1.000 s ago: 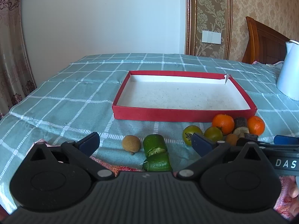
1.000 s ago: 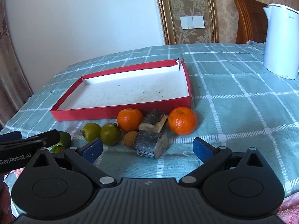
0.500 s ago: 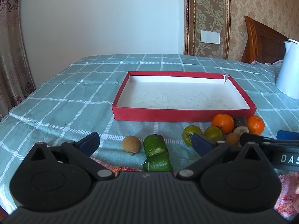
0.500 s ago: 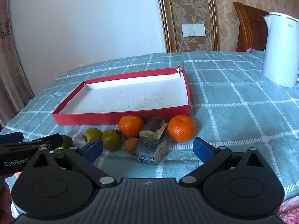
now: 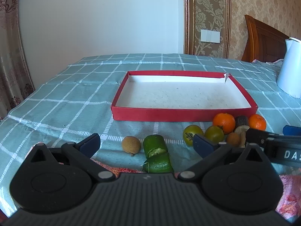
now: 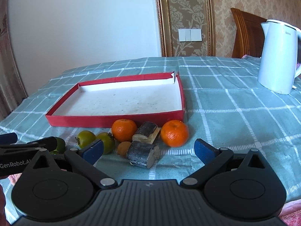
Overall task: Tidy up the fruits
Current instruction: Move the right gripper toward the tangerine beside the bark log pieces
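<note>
- Fruits (image 6: 174, 133): clustered loose on counter (image 6: 235, 124), just ahead of both tongs, awaiting pickup.
- Red tray (image 6: 116, 121): beyond them, empty, likely destination.
- Left tongs (image 5: 145, 143), right tongs (image 6: 148, 149): spread wide, holding nothing.

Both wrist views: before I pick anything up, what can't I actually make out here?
- Left wrist view: small brown fruit and cut dark pieces, partly hidden by the right tool.
- Right wrist view: green cut fruit, mostly behind the left tool.
- Left wrist view: white kettle, cut off by the right edge.
- Both views: table edge nearest the person, hidden by each tool's body.
</note>
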`<state>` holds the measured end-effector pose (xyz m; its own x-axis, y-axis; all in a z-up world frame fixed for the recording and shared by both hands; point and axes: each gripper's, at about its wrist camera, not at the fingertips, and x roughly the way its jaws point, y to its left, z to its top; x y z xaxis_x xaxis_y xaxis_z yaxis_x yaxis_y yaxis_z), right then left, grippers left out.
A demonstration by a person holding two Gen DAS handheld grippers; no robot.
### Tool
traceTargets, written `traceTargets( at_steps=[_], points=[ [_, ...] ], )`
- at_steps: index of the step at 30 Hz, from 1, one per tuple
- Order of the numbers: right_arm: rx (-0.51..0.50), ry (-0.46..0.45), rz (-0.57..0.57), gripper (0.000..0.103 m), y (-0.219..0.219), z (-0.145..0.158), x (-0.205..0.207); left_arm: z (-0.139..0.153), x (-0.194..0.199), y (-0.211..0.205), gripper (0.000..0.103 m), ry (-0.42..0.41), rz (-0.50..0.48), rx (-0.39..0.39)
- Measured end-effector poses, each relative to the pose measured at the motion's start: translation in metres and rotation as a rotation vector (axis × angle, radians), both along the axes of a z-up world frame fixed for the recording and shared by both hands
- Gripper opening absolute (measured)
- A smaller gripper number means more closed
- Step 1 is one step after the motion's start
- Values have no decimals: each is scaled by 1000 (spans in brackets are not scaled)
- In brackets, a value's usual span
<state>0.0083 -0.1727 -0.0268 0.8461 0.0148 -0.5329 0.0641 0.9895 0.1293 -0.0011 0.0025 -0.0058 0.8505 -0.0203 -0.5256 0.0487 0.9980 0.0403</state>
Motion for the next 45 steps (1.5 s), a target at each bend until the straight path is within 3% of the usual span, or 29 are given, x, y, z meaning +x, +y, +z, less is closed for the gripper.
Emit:
traceTargets(
  at_steps=[12,18,25,32,45],
  points=[
    [-12,12,-21,103,-6,-2,2,-4,2,-4,103,5,-7,4],
    [-26,-44,-58,103,-10,3,-2,-6,5,-3,103,10,-11,3],
    [-41,13,-38,103,-11,0,4,-6,6,-2,103,13,-13,1],
    [-18,5,-47,103,-13,-1,3,-7,6,-1,103,13,-12,-1],
    [-79,11,-39,103,-13,-5,1,-7,3,0,103,-1,-7,8]
  ],
)
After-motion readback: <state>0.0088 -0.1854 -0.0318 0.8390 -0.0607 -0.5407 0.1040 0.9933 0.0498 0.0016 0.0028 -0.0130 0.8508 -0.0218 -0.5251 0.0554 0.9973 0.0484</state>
